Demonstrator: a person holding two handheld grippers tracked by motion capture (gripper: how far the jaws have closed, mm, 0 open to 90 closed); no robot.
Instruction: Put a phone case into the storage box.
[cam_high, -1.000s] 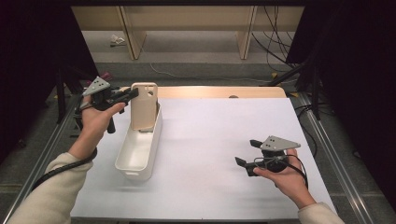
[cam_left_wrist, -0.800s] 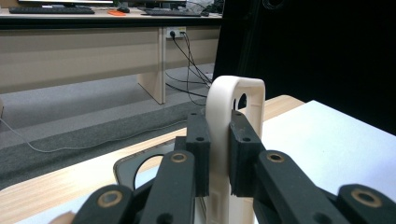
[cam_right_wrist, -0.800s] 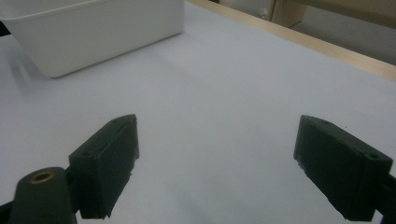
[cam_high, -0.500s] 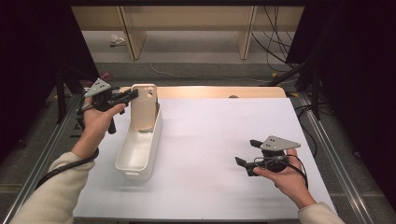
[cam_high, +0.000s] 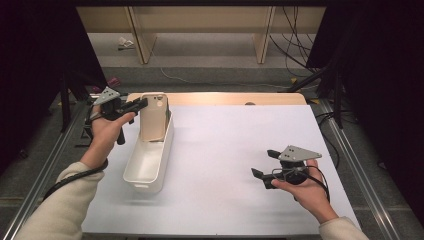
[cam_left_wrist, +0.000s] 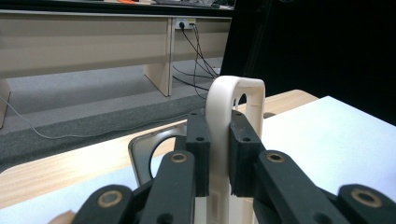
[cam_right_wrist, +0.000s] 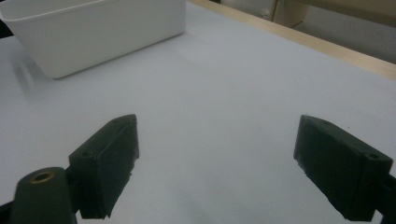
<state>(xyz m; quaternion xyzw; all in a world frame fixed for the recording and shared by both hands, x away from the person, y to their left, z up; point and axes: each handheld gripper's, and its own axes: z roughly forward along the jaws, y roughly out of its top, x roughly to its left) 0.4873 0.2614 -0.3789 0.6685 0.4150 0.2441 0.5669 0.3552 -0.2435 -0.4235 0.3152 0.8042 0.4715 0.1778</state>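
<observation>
left gripper (cam_high: 141, 104): clamped on beige phone case (cam_high: 154, 117), upright in white bin (cam_high: 148, 162) by tabletop's far-left corner | right gripper (cam_high: 266, 166): jaws apart, near right edge | lower case gently, release only once seated.

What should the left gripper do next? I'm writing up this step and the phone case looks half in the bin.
Probably lower it and let go. The left gripper is shut on the beige phone case, which stands upright at the far end of the white bin. The right gripper rests open, well apart.
</observation>
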